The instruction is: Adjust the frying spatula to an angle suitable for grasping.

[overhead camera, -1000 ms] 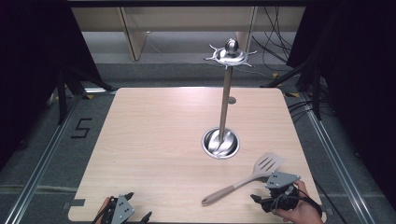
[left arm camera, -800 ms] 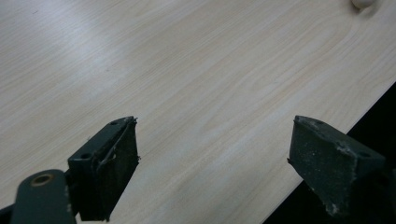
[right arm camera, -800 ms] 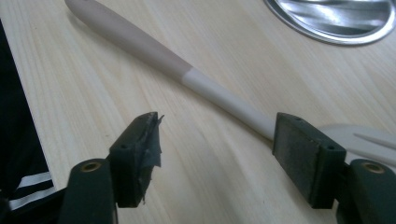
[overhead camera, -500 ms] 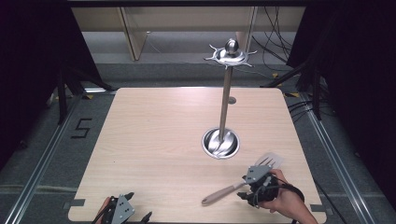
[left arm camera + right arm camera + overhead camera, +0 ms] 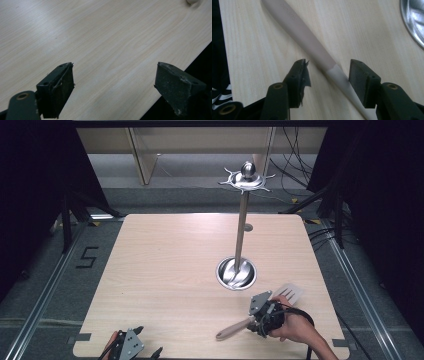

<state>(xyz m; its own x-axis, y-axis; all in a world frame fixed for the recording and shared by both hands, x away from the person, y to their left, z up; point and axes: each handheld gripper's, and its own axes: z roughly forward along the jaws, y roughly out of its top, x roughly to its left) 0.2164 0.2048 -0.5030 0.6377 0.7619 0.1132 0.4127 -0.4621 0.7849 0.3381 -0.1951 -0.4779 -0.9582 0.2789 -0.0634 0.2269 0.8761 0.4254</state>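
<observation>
Right claw [image 5: 328, 75] has advanced to straddle the spatula [image 5: 312, 46] handle, jaws apart, ungripped, so grasp looks imminent; left claw [image 5: 113, 82] wide open, empty, over the bench [image 5: 165, 270].

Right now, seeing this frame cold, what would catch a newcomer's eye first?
The tall steel utensil stand rises from its round base right of the table's centre, its hooked crown empty. Near the front right edge, the right gripper has its open jaws on either side of the handle of a slotted spatula lying flat on the wood. The left gripper sits open at the front left edge, holding nothing.
</observation>
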